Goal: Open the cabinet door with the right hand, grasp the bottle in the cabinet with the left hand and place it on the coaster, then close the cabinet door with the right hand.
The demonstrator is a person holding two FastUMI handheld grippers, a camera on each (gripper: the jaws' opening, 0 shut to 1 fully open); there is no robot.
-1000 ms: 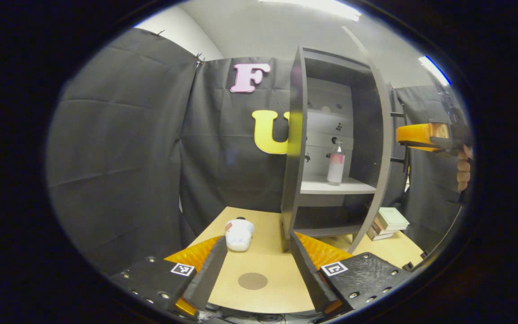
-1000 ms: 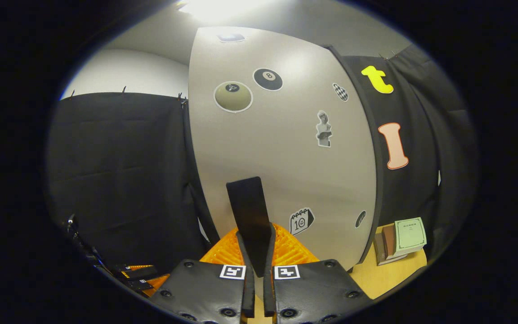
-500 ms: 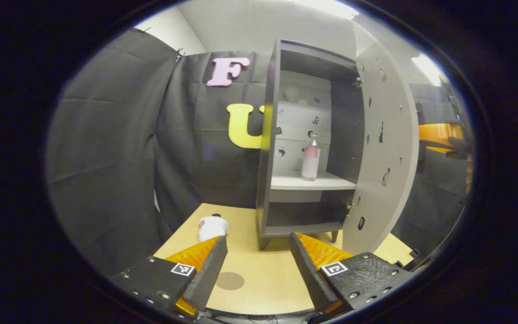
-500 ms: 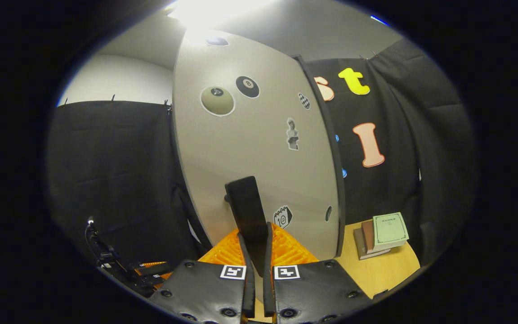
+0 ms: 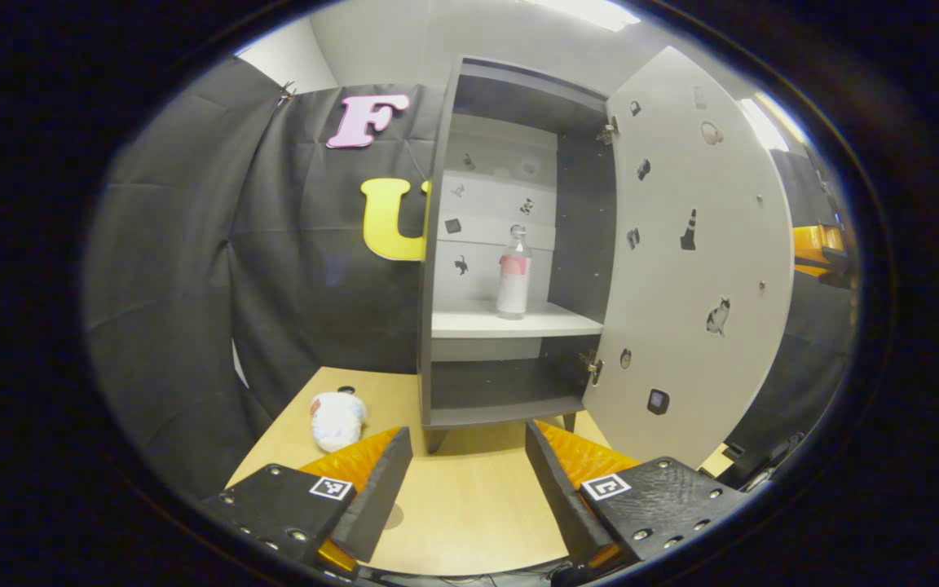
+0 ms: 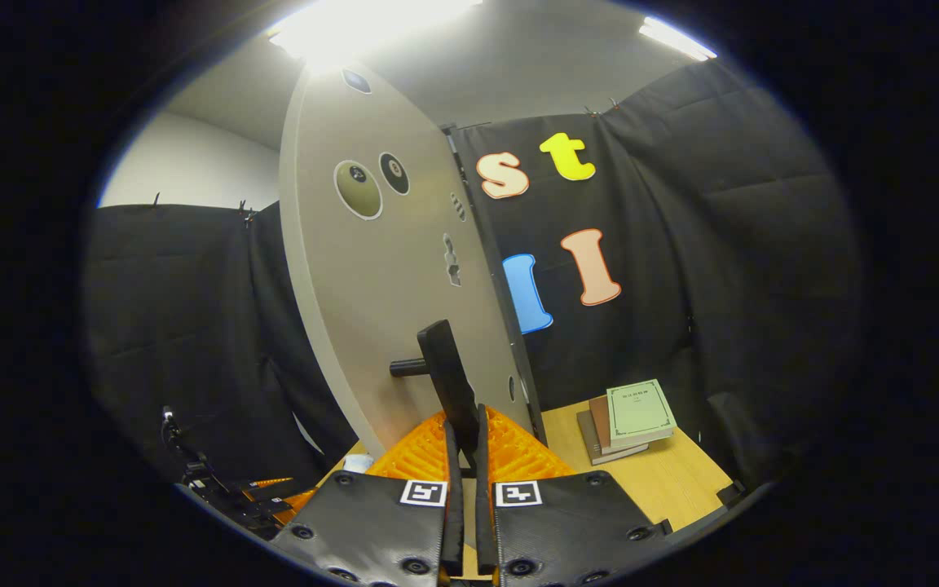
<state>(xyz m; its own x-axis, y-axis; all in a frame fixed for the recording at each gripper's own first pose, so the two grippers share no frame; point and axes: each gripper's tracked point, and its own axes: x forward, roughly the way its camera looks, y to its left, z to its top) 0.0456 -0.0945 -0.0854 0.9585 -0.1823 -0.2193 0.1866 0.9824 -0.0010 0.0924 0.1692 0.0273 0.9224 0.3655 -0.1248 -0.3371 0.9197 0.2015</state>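
Note:
In the left gripper view, the grey cabinet (image 5: pixel 437 244) stands open on the wooden table. A clear bottle (image 5: pixel 513 273) with a red label stands upright on its white shelf (image 5: pixel 478 322). The door (image 5: pixel 698 269) is swung out to the right. My left gripper (image 5: pixel 467 436) hangs open over the table, well short of the cabinet, with nothing between its fingers. A brown coaster (image 5: pixel 395 515) peeks out beside the left finger. In the right gripper view, my right gripper (image 6: pixel 464 424) is shut on the dark door handle (image 6: pixel 445 367) of the door (image 6: pixel 380 277).
A white pouch-like object (image 5: pixel 337 417) lies on the table's left side. A stack of books (image 6: pixel 628 416) sits on the table's far right corner behind the door. Black cloth walls close in the booth all round.
The door has swung wider open with my right gripper on its handle. The left gripper has shifted so the cabinet's inside now faces it, and the coaster has slid behind its left finger.

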